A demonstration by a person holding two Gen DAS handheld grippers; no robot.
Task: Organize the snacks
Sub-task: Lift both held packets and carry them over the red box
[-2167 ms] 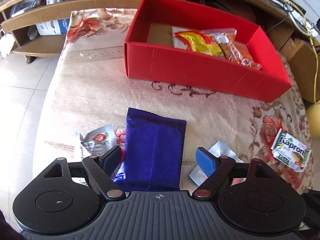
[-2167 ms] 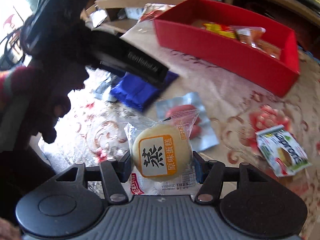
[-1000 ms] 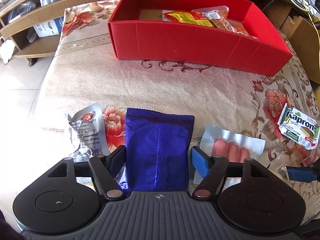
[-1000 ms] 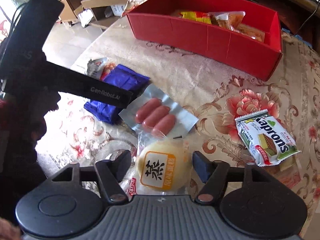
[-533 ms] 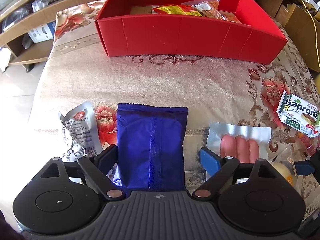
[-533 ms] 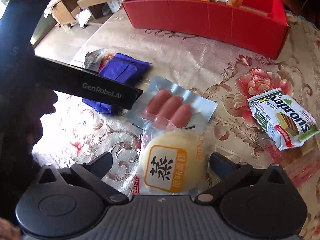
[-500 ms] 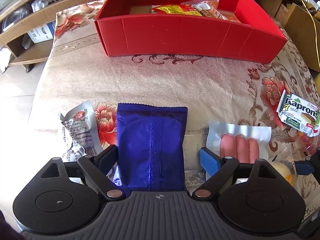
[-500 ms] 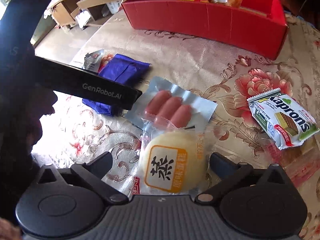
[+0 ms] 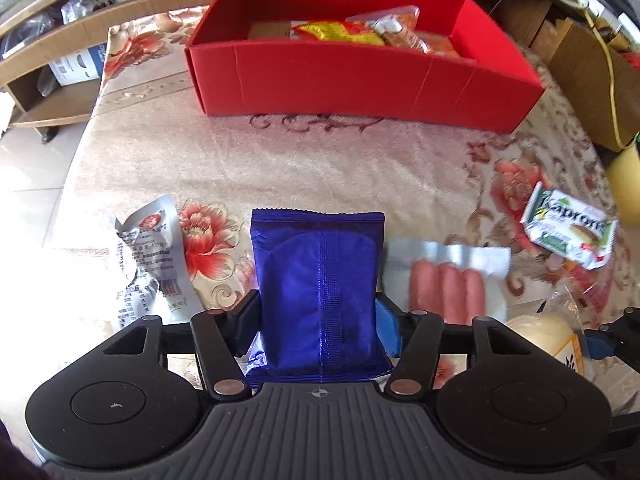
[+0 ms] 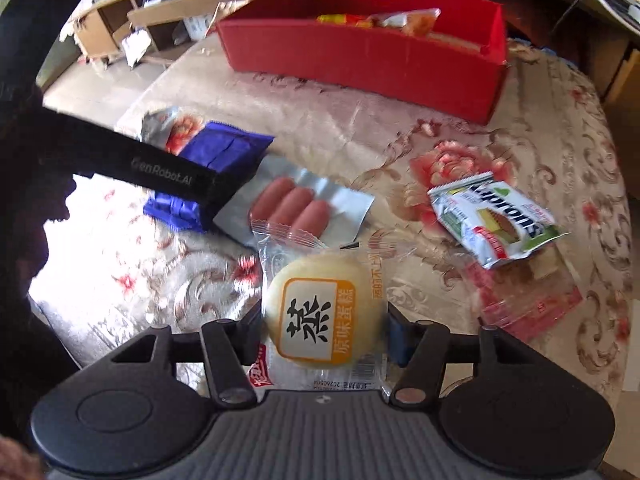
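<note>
My left gripper point(image 9: 318, 326) is shut on a blue foil snack packet point(image 9: 318, 280) and holds it above the table. The packet also shows in the right wrist view point(image 10: 224, 148), partly behind the left gripper's body. My right gripper point(image 10: 322, 330) is shut on a round steamed cake in clear wrap point(image 10: 322, 316); the cake also shows at the right edge of the left wrist view point(image 9: 544, 332). The red box point(image 9: 360, 76) stands at the far side with several snacks inside; it also shows in the right wrist view point(image 10: 360, 52).
On the floral tablecloth point(image 9: 320, 168) lie a sausage pack point(image 9: 448, 280), a green-white wafer pack point(image 9: 568, 230) and a silver wrapper point(image 9: 148, 264). A clear red-printed bag point(image 10: 528, 300) lies at right. Wooden shelves point(image 9: 52, 60) stand beyond the table's left edge.
Both grippers have closed from open onto their items: left on the blue packet, right on the cake. Both views have shifted slightly, with the box seen from higher.
</note>
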